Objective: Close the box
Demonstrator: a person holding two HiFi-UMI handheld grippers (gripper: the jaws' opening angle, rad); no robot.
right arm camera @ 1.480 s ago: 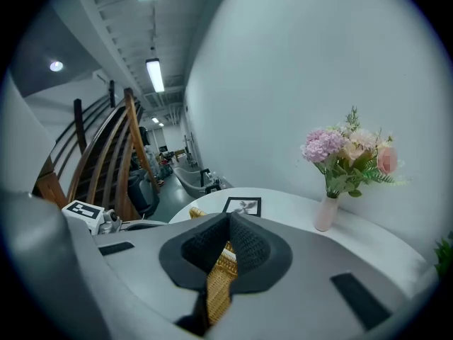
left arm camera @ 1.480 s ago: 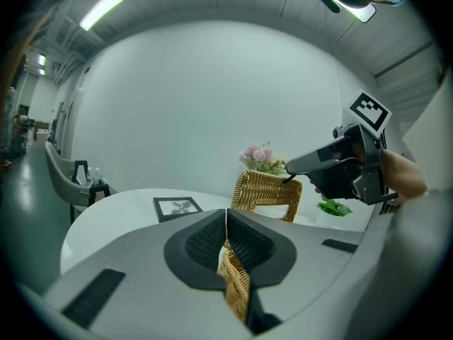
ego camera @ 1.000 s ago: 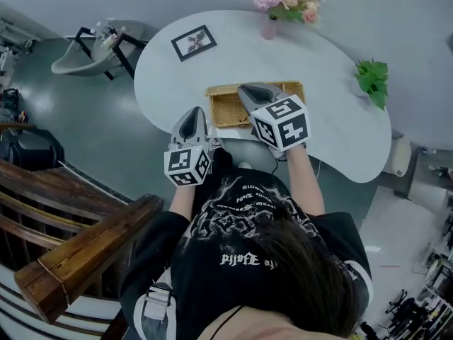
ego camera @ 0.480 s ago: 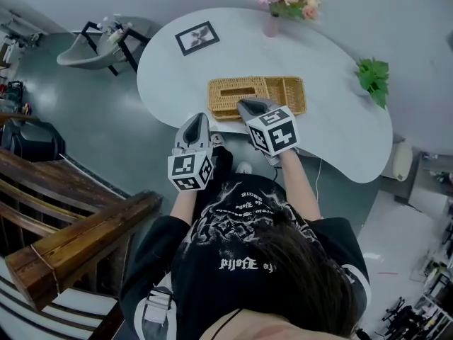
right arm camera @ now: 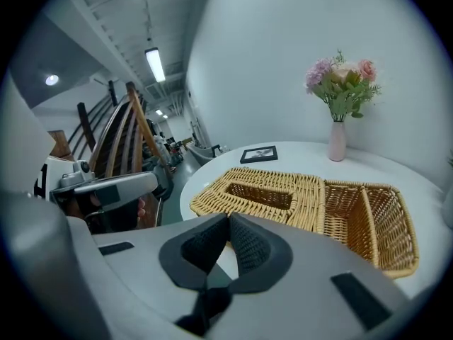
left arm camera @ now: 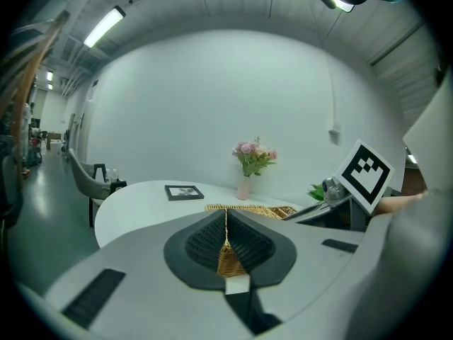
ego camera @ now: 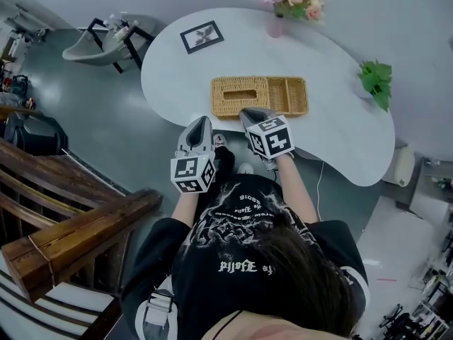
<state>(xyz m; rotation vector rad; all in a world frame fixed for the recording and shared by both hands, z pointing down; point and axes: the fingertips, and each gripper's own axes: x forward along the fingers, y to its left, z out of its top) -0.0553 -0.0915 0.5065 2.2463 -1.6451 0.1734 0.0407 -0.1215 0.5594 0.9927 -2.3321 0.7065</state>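
Observation:
A woven wicker box [ego camera: 260, 95] lies on the white table [ego camera: 333, 129]; its left part is a flat lid with a rectangular slot, its right part shows two open compartments. In the right gripper view the wicker box [right arm camera: 283, 193] lies just ahead of the jaws. My right gripper [ego camera: 249, 112] hovers at the table's near edge, just short of the box, shut and empty; its tips meet [right arm camera: 229, 218]. My left gripper [ego camera: 200, 122] hangs beside it, off the table's edge, also shut on nothing [left arm camera: 226, 214].
A framed picture [ego camera: 202, 37] lies at the table's far left, a pink vase of flowers [ego camera: 277, 13] at the back, a green plant [ego camera: 375, 80] at the right edge. A grey chair [ego camera: 106, 41] stands beyond the table; a wooden stair rail [ego camera: 78, 239] runs at left.
My right gripper has drawn back from above the box toward the person's body, so the whole box now shows. The left gripper has barely moved.

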